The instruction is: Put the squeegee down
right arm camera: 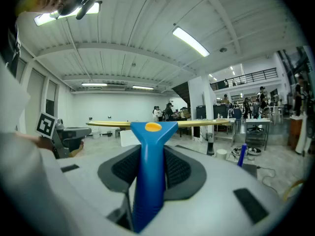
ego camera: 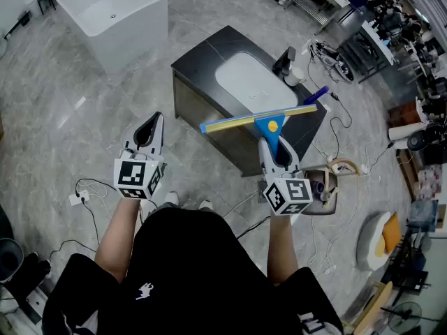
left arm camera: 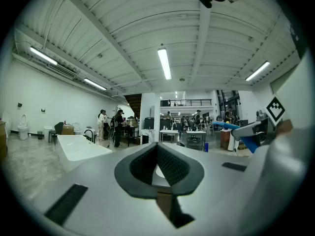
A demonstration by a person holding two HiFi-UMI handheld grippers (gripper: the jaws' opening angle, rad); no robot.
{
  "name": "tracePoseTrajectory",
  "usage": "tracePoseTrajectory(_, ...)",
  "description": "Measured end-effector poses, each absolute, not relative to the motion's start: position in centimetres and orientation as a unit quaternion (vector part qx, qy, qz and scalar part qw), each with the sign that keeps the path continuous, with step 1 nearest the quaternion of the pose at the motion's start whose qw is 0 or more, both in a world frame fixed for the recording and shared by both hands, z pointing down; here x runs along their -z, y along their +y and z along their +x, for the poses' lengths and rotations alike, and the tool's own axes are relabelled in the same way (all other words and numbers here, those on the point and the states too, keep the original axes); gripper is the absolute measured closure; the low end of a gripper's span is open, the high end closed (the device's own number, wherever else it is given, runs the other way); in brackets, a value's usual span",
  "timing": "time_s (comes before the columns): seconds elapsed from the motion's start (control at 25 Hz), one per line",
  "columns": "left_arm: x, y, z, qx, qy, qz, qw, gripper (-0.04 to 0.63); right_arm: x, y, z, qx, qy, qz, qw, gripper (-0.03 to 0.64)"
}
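Note:
The squeegee has a blue handle and a long yellow blade. My right gripper is shut on its handle, and the blade lies crosswise in the air over the near right corner of the black counter. In the right gripper view the handle runs up between the pads, with the blade level ahead. My left gripper hovers to the left over the floor, shut and empty. Its pads meet with nothing between them. From the left gripper view, the squeegee shows at the far right.
The black counter holds a white basin and a black faucet; a blue bottle stands at its right end. A white tub stands at the back left. Cables and a wooden stool lie on the grey floor.

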State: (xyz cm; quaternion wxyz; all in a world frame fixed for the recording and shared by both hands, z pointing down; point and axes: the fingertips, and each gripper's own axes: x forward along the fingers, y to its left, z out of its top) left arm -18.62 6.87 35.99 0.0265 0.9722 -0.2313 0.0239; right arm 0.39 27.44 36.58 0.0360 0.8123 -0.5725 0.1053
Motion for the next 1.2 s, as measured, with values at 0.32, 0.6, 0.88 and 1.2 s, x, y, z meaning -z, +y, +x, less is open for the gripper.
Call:
tracePoseTrajectory(0.32, -35.9, 5.2, -19.7, -0.017, -0.231, 0.972, 0.029, 0.592, -36.1, 25.9, -0.5, -0.104, -0.574, 0.812, 0.022, 0.486)
tracePoseTrajectory(0.6, -36.4, 2.8, -21.5, -0.019, -0.227, 0.973, 0.028, 0.592, -36.0, 23.7, -2.0, -0.102, -0.563, 0.82, 0.027, 0.486)
tracePoseTrajectory(0.88, -37.8, 1.1, -23.5, -0.031, -0.226, 0.973, 0.037, 0.592, -36.5, 22.1, -3.5, -0.109, -0.56, 0.82, 0.032, 0.486)
tracePoseTrajectory(1.2, -39.4, 0.1, -23.8, -0.044, -0.23, 0.971, 0.05, 0.592, -37.3, 20.9, -3.7, -0.119, -0.564, 0.816, 0.041, 0.486)
